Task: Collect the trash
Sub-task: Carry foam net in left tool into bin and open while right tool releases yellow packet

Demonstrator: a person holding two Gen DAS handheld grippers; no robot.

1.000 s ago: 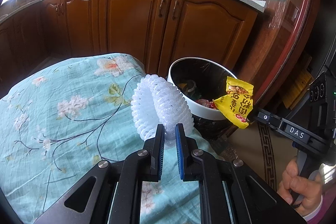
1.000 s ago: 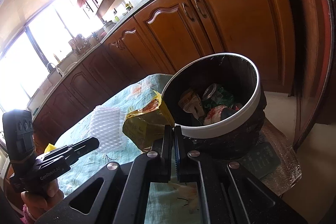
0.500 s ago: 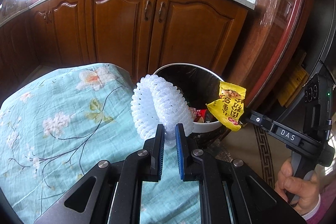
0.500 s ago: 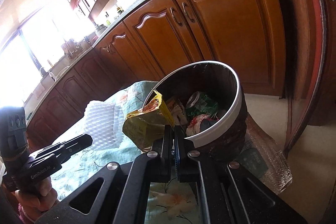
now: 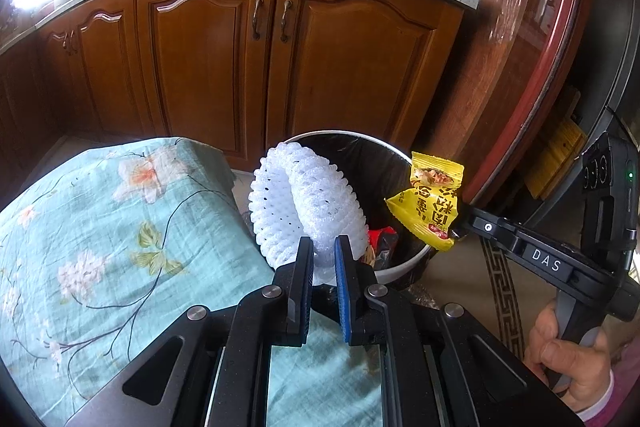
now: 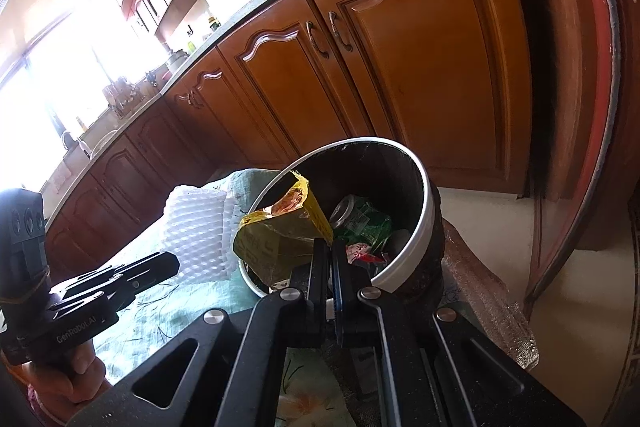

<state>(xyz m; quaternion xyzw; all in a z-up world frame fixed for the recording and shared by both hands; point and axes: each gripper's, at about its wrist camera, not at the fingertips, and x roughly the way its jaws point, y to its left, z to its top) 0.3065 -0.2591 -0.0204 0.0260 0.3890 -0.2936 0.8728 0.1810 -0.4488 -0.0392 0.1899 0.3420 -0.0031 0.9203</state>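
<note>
Left gripper (image 5: 320, 247) pinches the white foam fruit net (image 5: 304, 203), right gripper (image 6: 327, 251) the yellow snack wrapper (image 6: 280, 239); carry both past the near rim, well over the bin (image 6: 428, 211), before easing the jaws apart

Bin (image 5: 404, 265) right of table (image 5: 100, 227).

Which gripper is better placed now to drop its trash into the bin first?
Right. The right gripper holds the yellow snack wrapper over the trash bin opening. The left gripper holds the white foam net nearer the rim, beside the tablecloth.
</note>
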